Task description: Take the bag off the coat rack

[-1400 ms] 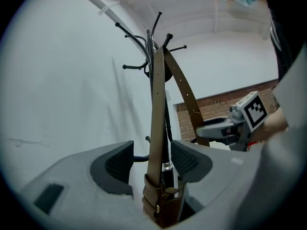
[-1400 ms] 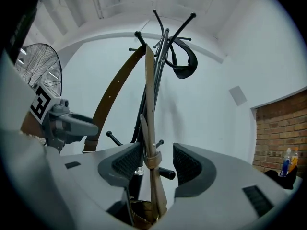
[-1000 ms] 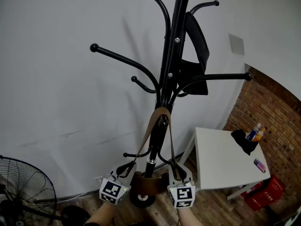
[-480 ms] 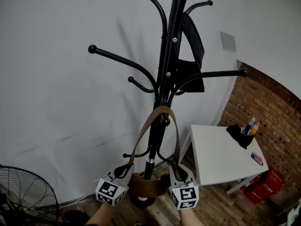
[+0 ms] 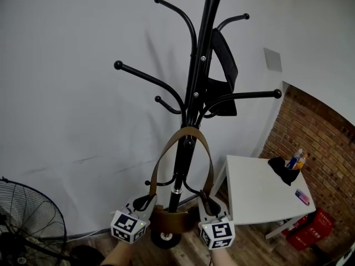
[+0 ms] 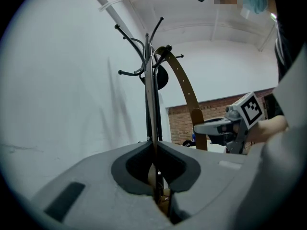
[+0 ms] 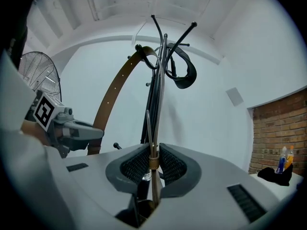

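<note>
Far left, low: floor fan, wire cage cut off by the picture edge. Behind everything, plain white wall.

Bottom, left of centre: left gripper, clamped shut on the left run of a brown strap, seen edge-on between the jaws in the left gripper view. On its cube, a pattern of black and white squares.

Centre: black coat rack, top cut off by the upper edge, base partly hidden behind the bag. Brown bag low against the pole, between the two grippers, strap looped up over the rack partway up the pole. Higher up, a black bag hung on the rack.

Bottom, right of centre: right gripper, closed on the right run of the strap, jaws pinching it at a small brass-coloured loop. Same kind of squares on its cube.

Right: white table carrying a crumpled black cloth, two bottles with labels too small to read, and a small flat thing, hard to identify.

Far right: brick wall, and a red crate on the floor, partly behind a table leg.
</note>
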